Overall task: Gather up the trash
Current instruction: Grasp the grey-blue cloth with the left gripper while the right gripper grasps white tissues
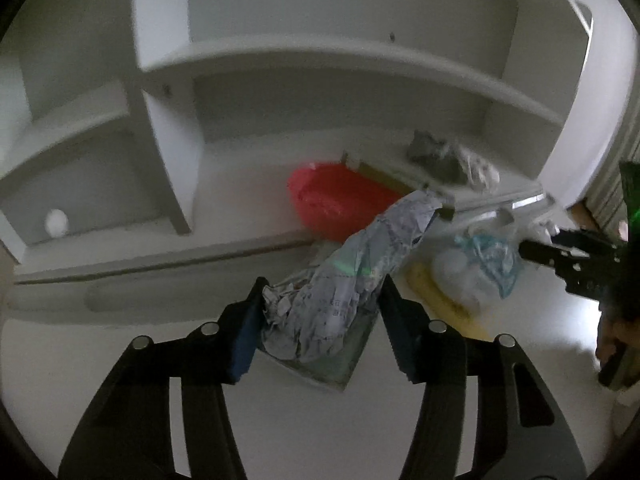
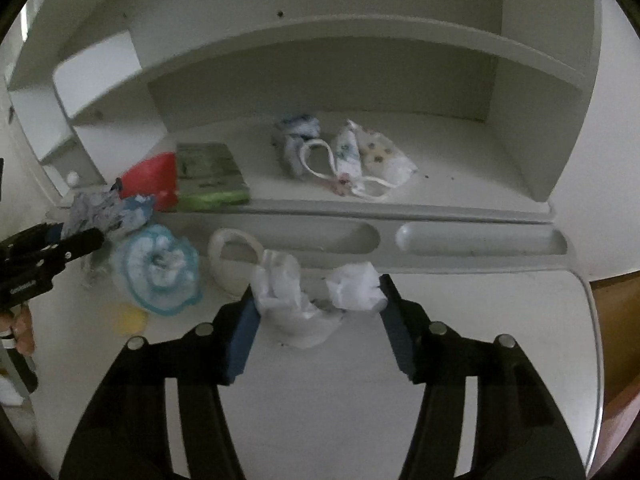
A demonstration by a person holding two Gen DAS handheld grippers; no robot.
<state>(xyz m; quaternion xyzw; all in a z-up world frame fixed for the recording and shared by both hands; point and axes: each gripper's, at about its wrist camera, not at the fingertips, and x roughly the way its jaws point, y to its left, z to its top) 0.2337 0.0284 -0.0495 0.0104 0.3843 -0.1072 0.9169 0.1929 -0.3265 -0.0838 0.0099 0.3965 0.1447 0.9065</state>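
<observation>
In the left wrist view my left gripper (image 1: 322, 292) has its blue pads pressed on both sides of a long crumpled printed paper (image 1: 344, 280), which leans up toward a red bag (image 1: 336, 196). The right wrist view shows the same gripper (image 2: 80, 240) at the far left with that paper (image 2: 108, 208). My right gripper (image 2: 318, 288) stands over the white desk (image 2: 480, 340), pads touching crumpled white tissue (image 2: 280, 300) on the left and a second wad (image 2: 356, 286) on the right. It also shows at the right edge of the left wrist view (image 1: 560, 256).
A ruffled blue-and-white plastic cover (image 2: 160, 268), a white ring (image 2: 232, 260) and a yellow scrap (image 2: 130, 320) lie on the desk. On the shelf ledge sit a green book (image 2: 208, 172), patterned face masks (image 2: 372, 152) and a crumpled grey-blue cloth (image 2: 296, 136). Pen grooves (image 2: 480, 240) run along the ledge.
</observation>
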